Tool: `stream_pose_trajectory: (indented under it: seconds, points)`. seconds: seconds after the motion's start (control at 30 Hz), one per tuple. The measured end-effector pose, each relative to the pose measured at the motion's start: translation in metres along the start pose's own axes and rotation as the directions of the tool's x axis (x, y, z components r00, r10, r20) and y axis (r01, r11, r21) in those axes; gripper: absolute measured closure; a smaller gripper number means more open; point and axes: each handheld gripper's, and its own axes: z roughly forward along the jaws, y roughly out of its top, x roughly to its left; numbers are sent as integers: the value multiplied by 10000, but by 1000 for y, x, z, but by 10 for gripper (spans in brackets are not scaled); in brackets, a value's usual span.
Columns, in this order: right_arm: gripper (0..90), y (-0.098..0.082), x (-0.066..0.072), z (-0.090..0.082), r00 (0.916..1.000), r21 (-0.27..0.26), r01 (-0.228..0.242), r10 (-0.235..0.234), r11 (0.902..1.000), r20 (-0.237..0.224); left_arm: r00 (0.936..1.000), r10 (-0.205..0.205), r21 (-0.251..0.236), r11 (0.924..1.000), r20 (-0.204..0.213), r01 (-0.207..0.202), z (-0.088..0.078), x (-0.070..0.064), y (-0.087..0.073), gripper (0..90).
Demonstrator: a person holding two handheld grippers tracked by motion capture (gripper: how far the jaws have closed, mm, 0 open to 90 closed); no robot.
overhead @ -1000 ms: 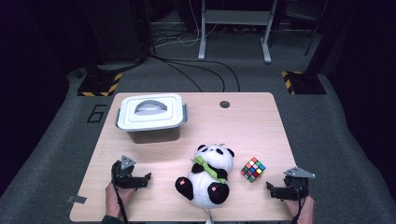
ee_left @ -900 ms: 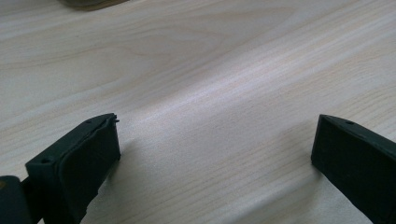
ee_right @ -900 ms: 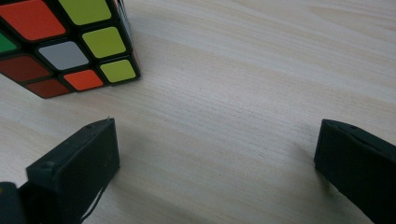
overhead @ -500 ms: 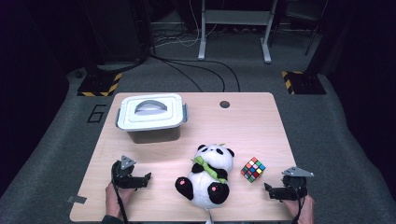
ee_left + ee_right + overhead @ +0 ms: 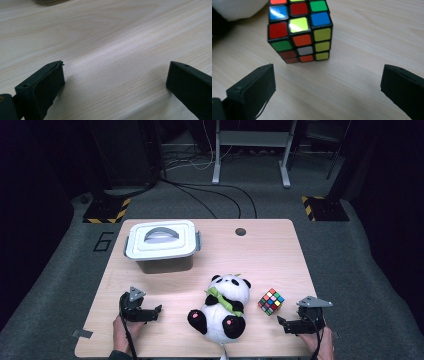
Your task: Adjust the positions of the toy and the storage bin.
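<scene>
Resting near the table's [image 5: 280, 250] right near corner, the right gripper [image 5: 283, 323] has its jaws spread wide and empty, and its own view brings out the puzzle cube's [image 5: 299, 32] separate coloured stickers just beyond them, not touched. Seen from the high view, that cube [image 5: 271, 301] lies just right of the plush panda [image 5: 222, 307], with a lidded grey box [image 5: 161, 245] far left. At the near left, the left gripper [image 5: 115, 77] is also wide open over bare wood.

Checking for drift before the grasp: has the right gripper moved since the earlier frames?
Yes, slightly: the right gripper has crept left along the table, toward the cube, jaws open.
</scene>
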Motion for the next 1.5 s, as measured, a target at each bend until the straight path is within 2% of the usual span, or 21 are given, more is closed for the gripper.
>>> stream_pose_trajectory:
  seconds: [0.17,0.53,0.9,1.3,1.37,1.5]
  points:
    - [0,8,9,1,9994,5,297,-296,9996,-172,10000,2,-3,10000,0,-2,0,0,0,14]
    - [0,22,21,12,9978,-53,584,-586,9983,-313,10000,-2,-3,10000,2,2,0,0,0,14]
    - [1,31,24,21,9973,-48,692,-692,9976,-228,10000,-1,-4,10000,2,1,0,0,0,14]
    - [279,35,25,31,9959,-130,901,-901,9958,-34,10000,10,0,10000,4,-10,0,0,0,14]
    - [303,35,26,32,9967,-57,809,-809,9967,33,10000,6,-1,10000,2,-6,0,0,0,14]
    - [330,35,26,33,9956,-143,942,-942,9955,18,10000,1,-4,10000,3,-1,0,0,0,14]
